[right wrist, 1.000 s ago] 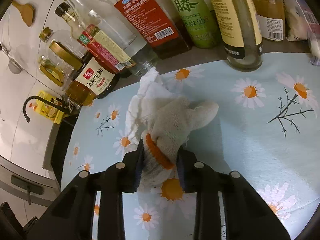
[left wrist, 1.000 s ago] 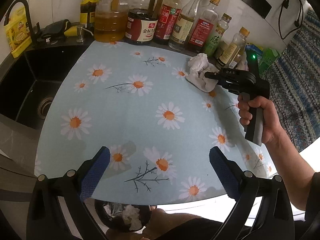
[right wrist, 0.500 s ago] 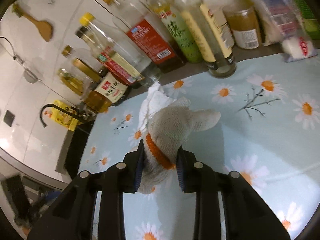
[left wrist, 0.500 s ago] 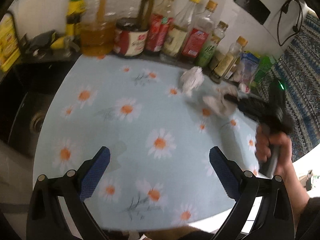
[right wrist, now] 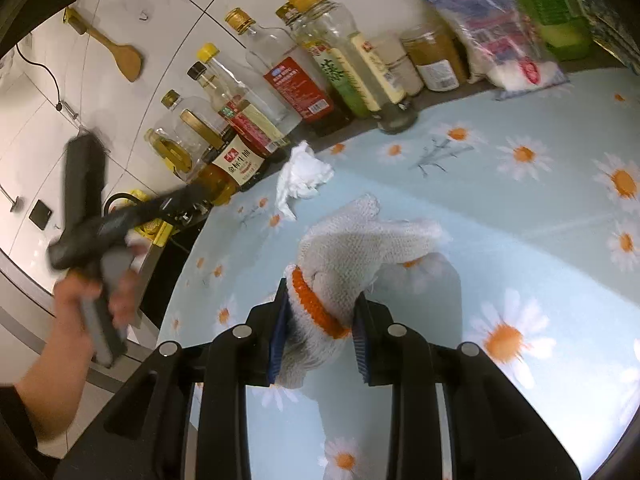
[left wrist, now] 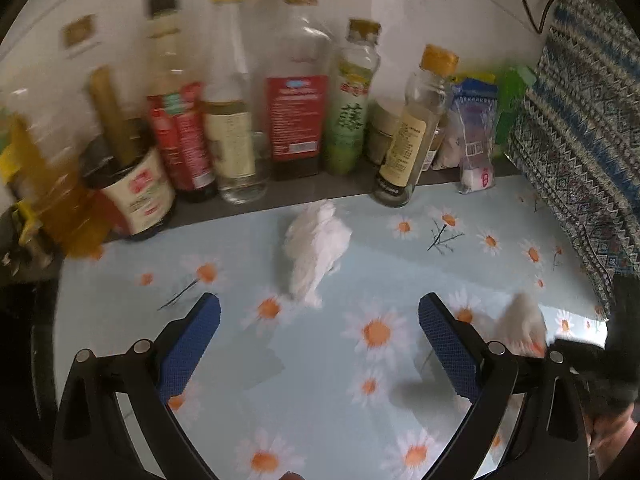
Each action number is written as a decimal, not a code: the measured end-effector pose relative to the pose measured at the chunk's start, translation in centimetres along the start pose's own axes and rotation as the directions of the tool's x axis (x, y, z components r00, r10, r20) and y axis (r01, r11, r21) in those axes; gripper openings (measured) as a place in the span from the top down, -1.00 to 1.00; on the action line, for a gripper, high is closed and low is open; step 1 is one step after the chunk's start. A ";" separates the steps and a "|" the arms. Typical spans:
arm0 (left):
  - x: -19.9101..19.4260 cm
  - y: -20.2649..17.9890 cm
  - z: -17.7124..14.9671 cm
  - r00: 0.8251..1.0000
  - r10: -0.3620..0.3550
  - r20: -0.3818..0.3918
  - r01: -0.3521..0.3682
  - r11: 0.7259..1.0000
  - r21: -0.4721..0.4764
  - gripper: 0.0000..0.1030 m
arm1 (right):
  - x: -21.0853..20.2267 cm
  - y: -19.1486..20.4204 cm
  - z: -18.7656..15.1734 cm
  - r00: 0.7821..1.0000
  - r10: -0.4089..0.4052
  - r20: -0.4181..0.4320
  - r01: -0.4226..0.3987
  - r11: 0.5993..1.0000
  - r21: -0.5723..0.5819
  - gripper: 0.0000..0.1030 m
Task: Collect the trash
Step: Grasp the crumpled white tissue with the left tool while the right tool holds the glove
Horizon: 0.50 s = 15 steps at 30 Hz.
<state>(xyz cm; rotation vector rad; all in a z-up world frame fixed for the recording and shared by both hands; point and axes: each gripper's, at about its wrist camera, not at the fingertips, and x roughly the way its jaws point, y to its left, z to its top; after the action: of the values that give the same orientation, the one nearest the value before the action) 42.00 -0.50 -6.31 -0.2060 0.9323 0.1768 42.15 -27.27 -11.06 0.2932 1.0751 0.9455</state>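
Right gripper (right wrist: 319, 334) clamps a white knit glove (right wrist: 352, 256); left gripper (left wrist: 320, 340) gapes wide, crumpled tissue (left wrist: 316, 252) at twelve o'clock; part-filled condiment bottles (left wrist: 296, 92) behind.

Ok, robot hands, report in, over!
Left tongs open, facing crumpled tissue. Right tongs shut on knit glove. Nothing blocking tissue.

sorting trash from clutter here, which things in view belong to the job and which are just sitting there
Job:
- knitted glove, clamped at its orange cuff in the right gripper
- crumpled tissue on the daisy cloth, ahead of the open left gripper

Just there:
- sauce and oil bottles along the wall
- wooden spatula hanging on the tiles
- salt bag
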 end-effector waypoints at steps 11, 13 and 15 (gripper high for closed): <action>9.6 -0.1 3.7 0.989 0.041 -0.143 -0.042 0.999 -0.005 -0.73 | -2.8 -2.2 -1.7 1.000 0.020 0.021 -0.021 0.998 0.051 0.42; 10.7 -0.1 4.1 0.985 0.052 -0.165 -0.054 0.999 -0.004 -0.58 | -3.0 -2.5 -1.7 0.999 0.020 0.025 -0.022 0.998 0.055 0.42; 11.9 -0.2 4.2 0.980 0.061 -0.190 -0.061 0.998 0.005 -0.43 | -3.1 -2.7 -1.7 0.999 0.022 0.028 -0.023 0.998 0.062 0.42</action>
<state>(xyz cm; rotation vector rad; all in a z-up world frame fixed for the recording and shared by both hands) 52.26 1.12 -13.48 -0.1978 1.1291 0.2173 41.62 -31.70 -11.65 0.3694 1.0789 0.9268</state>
